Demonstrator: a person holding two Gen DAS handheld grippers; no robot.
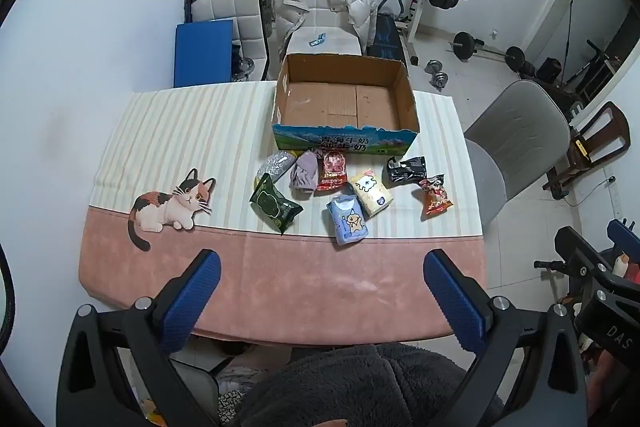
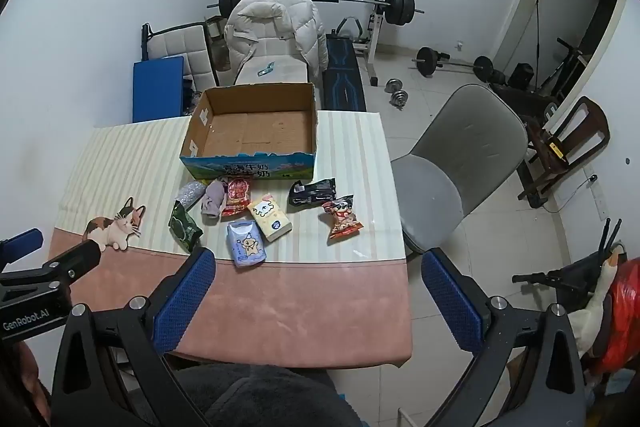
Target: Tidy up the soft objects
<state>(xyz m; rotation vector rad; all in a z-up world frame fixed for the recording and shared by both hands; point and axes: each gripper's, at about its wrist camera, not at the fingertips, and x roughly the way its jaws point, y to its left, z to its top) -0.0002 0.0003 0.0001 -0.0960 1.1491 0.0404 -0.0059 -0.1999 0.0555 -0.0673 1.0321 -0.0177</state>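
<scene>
An open, empty cardboard box (image 1: 344,99) (image 2: 256,123) stands at the far side of the table. In front of it lie several soft items: a green packet (image 1: 275,206) (image 2: 184,227), a purple cloth (image 1: 303,171) (image 2: 213,202), a red packet (image 1: 333,171) (image 2: 237,201), a yellow tissue pack (image 1: 371,192) (image 2: 269,219), a blue tissue pack (image 1: 347,221) (image 2: 246,243), a black packet (image 1: 406,169) (image 2: 313,191) and an orange snack bag (image 1: 435,197) (image 2: 342,219). My left gripper (image 1: 322,263) and right gripper (image 2: 318,263) hover open and empty over the table's near edge.
The table carries a striped and pink cloth (image 1: 280,279) with a cat print (image 1: 170,207). A grey chair (image 2: 460,163) stands to the right, a chair with a white jacket (image 1: 324,3) behind the box. Barbells and dumbbells (image 2: 396,93) lie on the floor.
</scene>
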